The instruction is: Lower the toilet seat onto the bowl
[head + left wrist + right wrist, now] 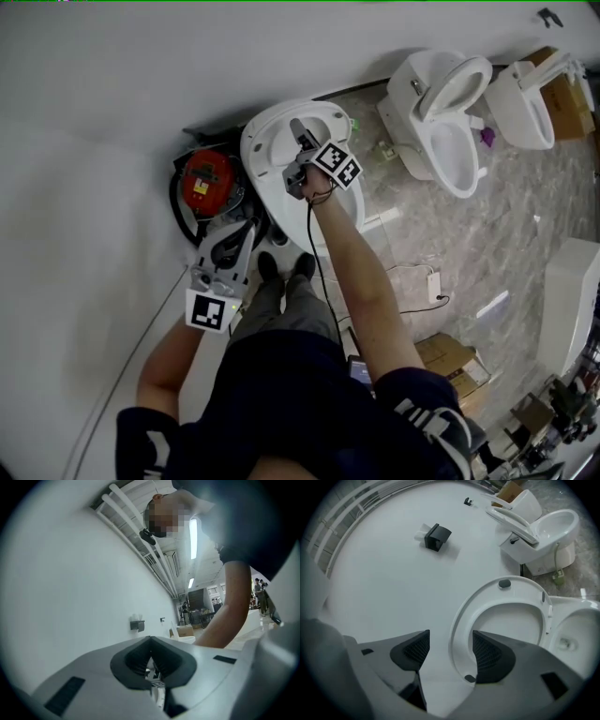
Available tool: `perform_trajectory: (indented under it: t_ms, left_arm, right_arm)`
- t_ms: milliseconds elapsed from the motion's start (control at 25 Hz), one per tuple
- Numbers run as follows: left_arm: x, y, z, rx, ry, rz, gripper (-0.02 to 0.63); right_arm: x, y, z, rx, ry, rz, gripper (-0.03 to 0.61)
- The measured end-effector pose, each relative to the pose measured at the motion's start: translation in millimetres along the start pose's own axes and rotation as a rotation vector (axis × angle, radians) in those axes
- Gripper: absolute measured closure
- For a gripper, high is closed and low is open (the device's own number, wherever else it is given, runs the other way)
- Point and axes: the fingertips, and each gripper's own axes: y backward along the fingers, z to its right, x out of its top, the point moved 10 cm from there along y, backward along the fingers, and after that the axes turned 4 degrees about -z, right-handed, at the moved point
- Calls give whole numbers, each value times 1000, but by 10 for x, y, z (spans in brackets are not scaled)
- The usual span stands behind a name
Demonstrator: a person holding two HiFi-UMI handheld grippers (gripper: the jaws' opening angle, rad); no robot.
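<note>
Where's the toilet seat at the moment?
In the right gripper view the toilet seat stands raised by the wall, its rim between the right hand-held gripper's open jaws.

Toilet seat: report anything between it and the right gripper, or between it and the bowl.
Nothing visible blocks either. The right gripper has its jaws open, with the raised toilet seat rim showing in the gap between them. The bowl beside it has nothing lying on its rim.
</note>
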Motion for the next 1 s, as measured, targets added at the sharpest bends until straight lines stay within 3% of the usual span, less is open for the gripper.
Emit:
perform_trajectory:
  t_ms: [480,1000]
  left_arm:
    - [-296,-208,-47,-46,69,-65,589]
    - [-431,-179,-126,-46,83,-87,589]
  right_arm:
    - [18,-300,221,-38,-108,25,278]
    - [-19,-544,283,-52,-190,44,282]
